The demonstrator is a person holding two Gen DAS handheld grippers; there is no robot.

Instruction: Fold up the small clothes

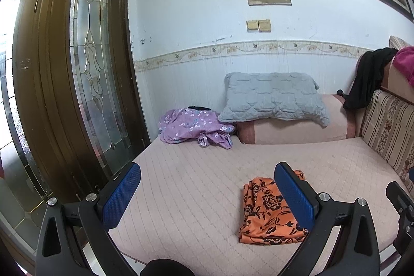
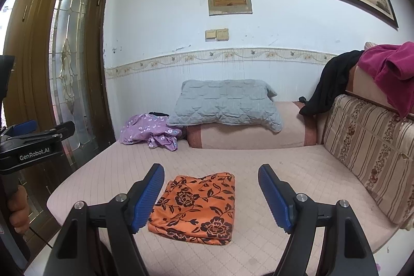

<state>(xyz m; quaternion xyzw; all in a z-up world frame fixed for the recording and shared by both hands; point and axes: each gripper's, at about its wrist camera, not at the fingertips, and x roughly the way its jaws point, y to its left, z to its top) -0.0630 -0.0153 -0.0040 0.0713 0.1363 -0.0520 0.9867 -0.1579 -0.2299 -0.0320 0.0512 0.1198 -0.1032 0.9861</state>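
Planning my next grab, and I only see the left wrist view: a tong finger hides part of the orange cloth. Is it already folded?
Observer: Yes. The right wrist view shows the whole orange cloth, a neat folded rectangle on the mattress.
Operator: Are the right tongs holding anything?
Observer: No, the right tongs are open and empty, aimed at that cloth.
Operator: What's the pink thing at my right edge?
Observer: A magenta garment draped over the sofa back.

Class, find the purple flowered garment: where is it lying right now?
The purple flowered garment lies crumpled at the far left of the sofa seat, beside the grey pillow and near the wooden door, in both wrist views.
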